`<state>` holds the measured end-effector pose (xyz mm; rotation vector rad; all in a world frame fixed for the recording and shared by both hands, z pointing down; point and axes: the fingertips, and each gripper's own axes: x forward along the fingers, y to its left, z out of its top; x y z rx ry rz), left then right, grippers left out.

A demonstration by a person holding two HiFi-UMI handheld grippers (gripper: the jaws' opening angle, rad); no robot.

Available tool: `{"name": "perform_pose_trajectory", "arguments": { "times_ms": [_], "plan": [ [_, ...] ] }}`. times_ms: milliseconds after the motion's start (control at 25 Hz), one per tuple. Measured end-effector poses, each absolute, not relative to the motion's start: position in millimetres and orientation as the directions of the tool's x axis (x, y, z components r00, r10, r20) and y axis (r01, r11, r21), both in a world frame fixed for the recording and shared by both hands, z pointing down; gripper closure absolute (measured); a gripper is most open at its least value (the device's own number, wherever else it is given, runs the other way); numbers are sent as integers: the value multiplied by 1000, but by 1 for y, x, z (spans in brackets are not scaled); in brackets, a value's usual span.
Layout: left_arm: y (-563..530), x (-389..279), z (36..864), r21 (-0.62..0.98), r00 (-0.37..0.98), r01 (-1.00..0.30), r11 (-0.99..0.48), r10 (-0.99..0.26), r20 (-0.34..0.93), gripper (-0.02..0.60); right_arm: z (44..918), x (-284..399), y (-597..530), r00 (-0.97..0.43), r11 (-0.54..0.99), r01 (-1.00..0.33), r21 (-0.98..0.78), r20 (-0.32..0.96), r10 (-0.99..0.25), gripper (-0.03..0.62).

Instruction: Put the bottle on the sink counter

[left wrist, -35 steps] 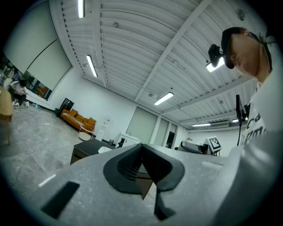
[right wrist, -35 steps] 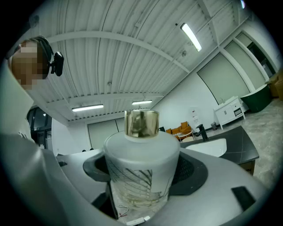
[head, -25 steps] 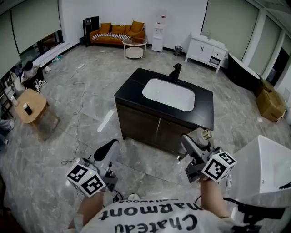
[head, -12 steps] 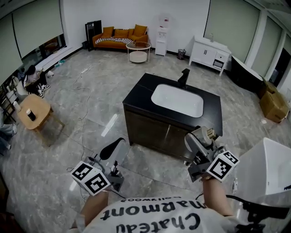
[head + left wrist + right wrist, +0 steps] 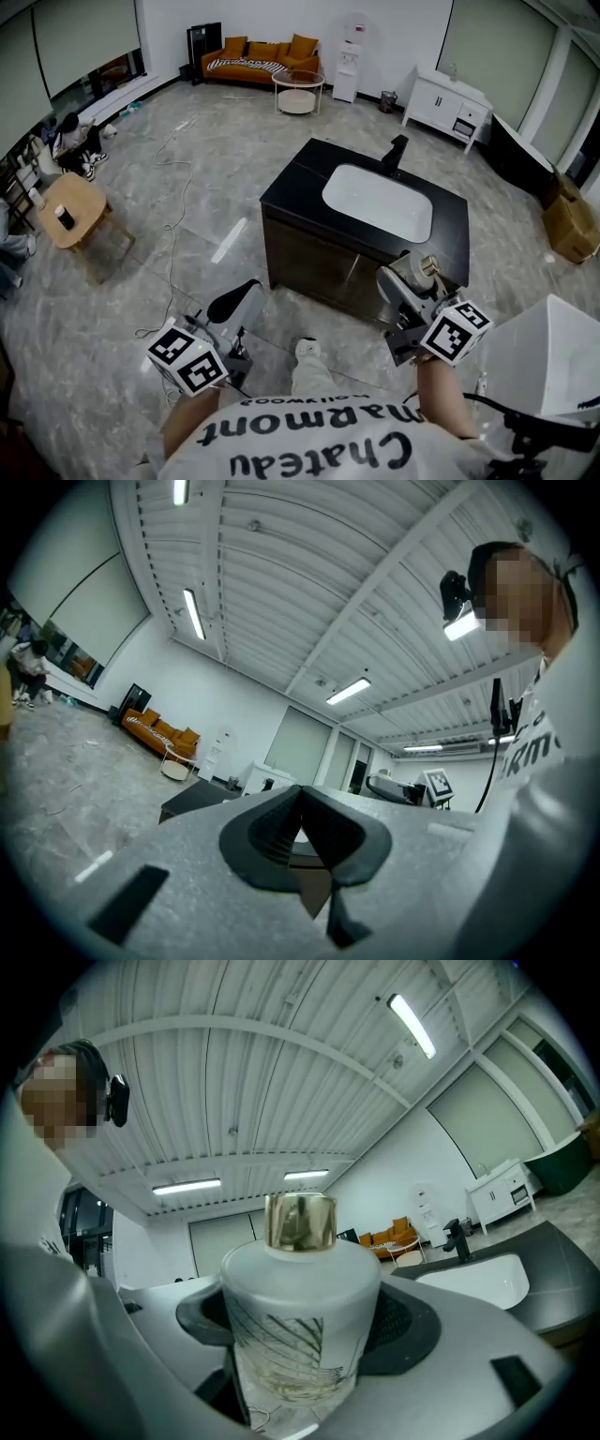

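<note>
My right gripper (image 5: pixel 405 281) is shut on a frosted white bottle (image 5: pixel 298 1321) with a gold cap (image 5: pixel 300 1222); in the head view the bottle (image 5: pixel 419 275) sits just off the near right edge of the sink counter (image 5: pixel 298 191). The counter is a black-topped cabinet with a white basin (image 5: pixel 378 201) and a black tap (image 5: pixel 396 153). My left gripper (image 5: pixel 234 302) hangs low at the left over the floor, its jaws pressed together with nothing between them (image 5: pixel 302 841).
A large white tub-like object (image 5: pixel 539 366) stands close at my right. A cable (image 5: pixel 169 246) trails over the marble floor at the left. A wooden stool with a cup (image 5: pixel 67 214), an orange sofa (image 5: pixel 262 56) and a white cabinet (image 5: pixel 448 105) stand farther off.
I have stepped closer and leftward round the counter; it has shifted right in view. A foot now shows below. The right gripper still holds the bottle.
</note>
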<state>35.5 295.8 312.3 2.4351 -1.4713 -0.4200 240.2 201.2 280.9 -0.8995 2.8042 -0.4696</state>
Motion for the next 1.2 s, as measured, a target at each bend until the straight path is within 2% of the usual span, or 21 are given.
{"name": "perform_pose_trajectory", "arguments": {
  "times_ms": [520, 1200],
  "plan": [
    [166, 10, 316, 378, 411, -827, -417, -906, -99, 568, 291, 209, 60, -830, 786, -516, -341, -27, -557, 252],
    [-24, 1, 294, 376, 409, -809, -451, -892, -190, 568, 287, 188, -117, -846, 811, -502, -301, -23, -532, 252]
  ]
}}
